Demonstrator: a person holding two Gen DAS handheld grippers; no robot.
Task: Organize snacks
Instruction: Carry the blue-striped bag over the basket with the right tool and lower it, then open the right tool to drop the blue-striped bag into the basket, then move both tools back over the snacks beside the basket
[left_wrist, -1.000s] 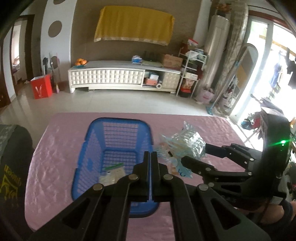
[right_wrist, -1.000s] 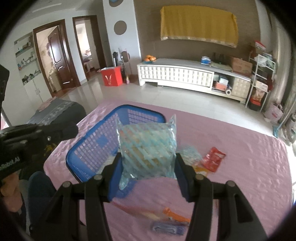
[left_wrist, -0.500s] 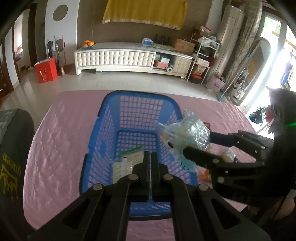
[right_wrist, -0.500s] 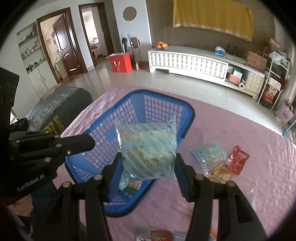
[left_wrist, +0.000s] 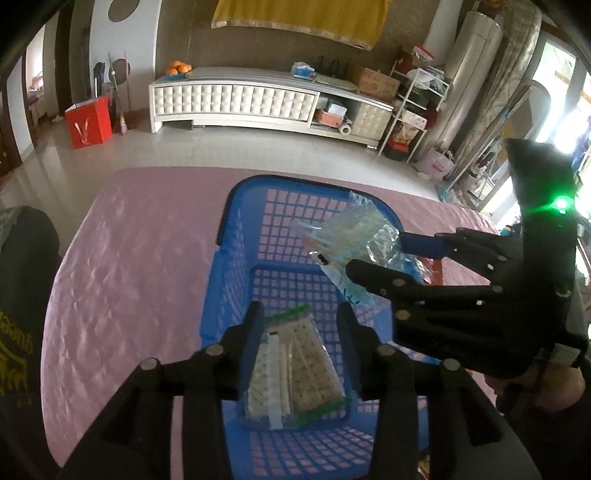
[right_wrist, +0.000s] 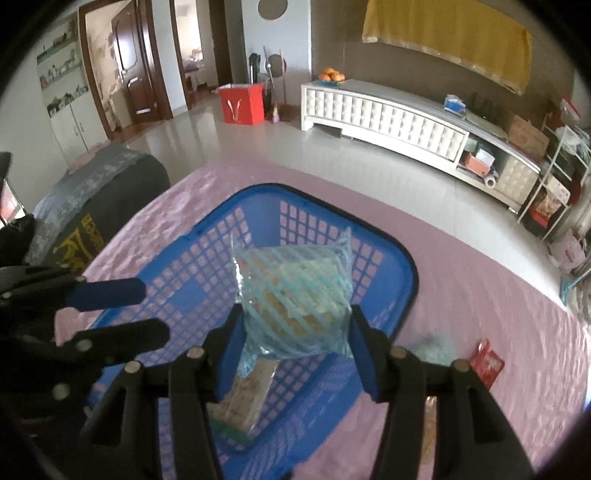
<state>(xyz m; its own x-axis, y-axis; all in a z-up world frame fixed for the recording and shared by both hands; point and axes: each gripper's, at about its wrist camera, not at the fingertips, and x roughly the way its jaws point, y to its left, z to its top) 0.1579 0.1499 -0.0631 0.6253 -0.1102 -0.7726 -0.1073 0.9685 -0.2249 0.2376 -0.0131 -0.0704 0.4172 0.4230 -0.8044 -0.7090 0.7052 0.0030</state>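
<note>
Our right tool (right_wrist: 295, 343) clenches the striped snack bag (right_wrist: 295, 291) above the basket (right_wrist: 402, 266), mid-frame; our left tool (left_wrist: 301, 332), its jaws just parted, holds nothing. Releasing early could catch the rim.

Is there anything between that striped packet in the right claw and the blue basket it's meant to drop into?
Nothing visible. The striped packet hangs over the open blue basket; only a cracker pack lies on its floor.

We see our left gripper (left_wrist: 301, 321) tipped steeply down, its jaws just having opened — nothing pressed between its fingers (left_wrist: 255, 325). Our right gripper (right_wrist: 295, 332) sits just beside it, angled down too, jaws part-spread and clamped on a packet (right_wrist: 293, 291). A hand (left_wrist: 546, 387) grips its handle.
</note>
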